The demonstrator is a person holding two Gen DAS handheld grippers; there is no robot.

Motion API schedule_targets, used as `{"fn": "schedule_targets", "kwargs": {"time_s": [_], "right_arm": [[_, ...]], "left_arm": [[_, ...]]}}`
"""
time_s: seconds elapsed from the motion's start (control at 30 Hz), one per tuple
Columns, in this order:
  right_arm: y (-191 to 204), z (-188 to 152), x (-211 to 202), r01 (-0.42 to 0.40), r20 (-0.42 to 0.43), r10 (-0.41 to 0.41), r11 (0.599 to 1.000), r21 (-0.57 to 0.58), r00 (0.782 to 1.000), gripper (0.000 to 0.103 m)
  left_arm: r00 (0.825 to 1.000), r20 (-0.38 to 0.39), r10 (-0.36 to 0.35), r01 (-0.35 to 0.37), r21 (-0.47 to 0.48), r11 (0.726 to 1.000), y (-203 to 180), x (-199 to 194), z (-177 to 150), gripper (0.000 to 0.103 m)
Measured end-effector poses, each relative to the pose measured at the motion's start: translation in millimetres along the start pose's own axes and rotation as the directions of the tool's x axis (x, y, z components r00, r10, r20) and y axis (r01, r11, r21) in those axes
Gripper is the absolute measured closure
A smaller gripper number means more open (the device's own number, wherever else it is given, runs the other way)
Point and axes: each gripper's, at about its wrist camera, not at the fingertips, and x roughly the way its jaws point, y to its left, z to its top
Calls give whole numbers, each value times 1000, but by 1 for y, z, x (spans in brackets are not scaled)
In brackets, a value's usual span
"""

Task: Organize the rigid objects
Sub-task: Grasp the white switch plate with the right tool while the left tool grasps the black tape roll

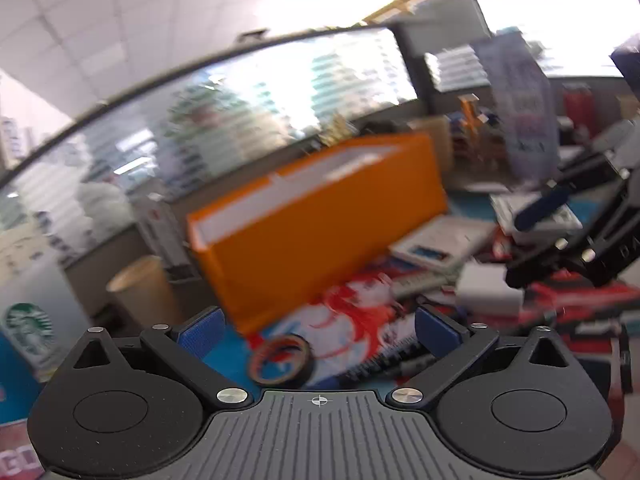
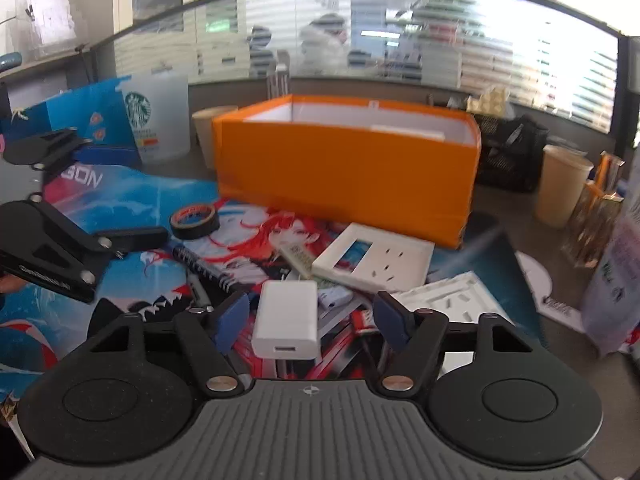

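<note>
An open orange box (image 2: 344, 168) stands on the printed desk mat; it also shows in the left wrist view (image 1: 320, 224). My right gripper (image 2: 308, 322) is open, its fingers on either side of a white USB charger (image 2: 286, 326) lying on the mat, not touching it. My left gripper (image 1: 318, 330) is open and empty above a black tape roll (image 1: 282, 360), which also shows in the right wrist view (image 2: 195, 221). White socket plates (image 2: 372, 254) and a black marker (image 2: 200, 264) lie near the charger. The left gripper also appears in the right wrist view (image 2: 120, 196).
A Starbucks cup (image 2: 158, 118) and a paper cup (image 2: 206, 136) stand left of the box. Another paper cup (image 2: 560, 184) and a black mesh basket (image 2: 508, 156) stand to its right. A glass partition runs behind the desk.
</note>
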Motion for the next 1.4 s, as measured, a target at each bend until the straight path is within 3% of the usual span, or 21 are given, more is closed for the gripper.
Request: {"fn": "schedule_targets", "kwargs": {"time_s": [0.23,0.37,0.47,0.53,0.77,0.87,0.97,1.17,1.23,1.3,1.4], "right_arm": [[-2,-1,14,-11,-34,11,1000,5,999,41],[-6,-1,18,-32,-46,33,999,18,998,41],[-6,0,20,-46,-64,47,999,18,997,45],[-6,0,22,-52,-77,53,999,16,996,45],[-2,4,28,-36,-90,35,999,-1,995,46],[3,6,31,-45,-107,44,999,-5,993,61],[8,8,26,-25,-89,23,999,-21,996,62],[-9,15,-6,126,-16,-126,992,-27,992,55],[-21,13,-11,170,-26,-171,985,-25,985,35],[-34,9,-14,206,-28,-206,979,-4,978,23],[-50,3,-12,209,-55,-208,978,-1,977,16]], "left_arm": [[993,-16,-119,120,78,990,-3,16,-10,3],[980,-34,-197,198,41,979,5,24,-16,12],[956,-43,-291,292,7,956,17,25,-18,24],[937,-66,-344,346,40,937,22,27,-23,32],[907,-57,-418,421,76,904,39,43,-25,31],[887,-52,-459,462,111,880,42,49,-24,31],[899,-21,-437,436,118,892,53,45,-20,36],[919,40,-393,394,-38,918,89,42,-19,36],[933,18,-360,360,-94,928,99,50,-22,36],[944,4,-331,327,-154,932,107,57,-23,36],[941,-21,-338,326,-216,920,114,68,-27,36]]}}
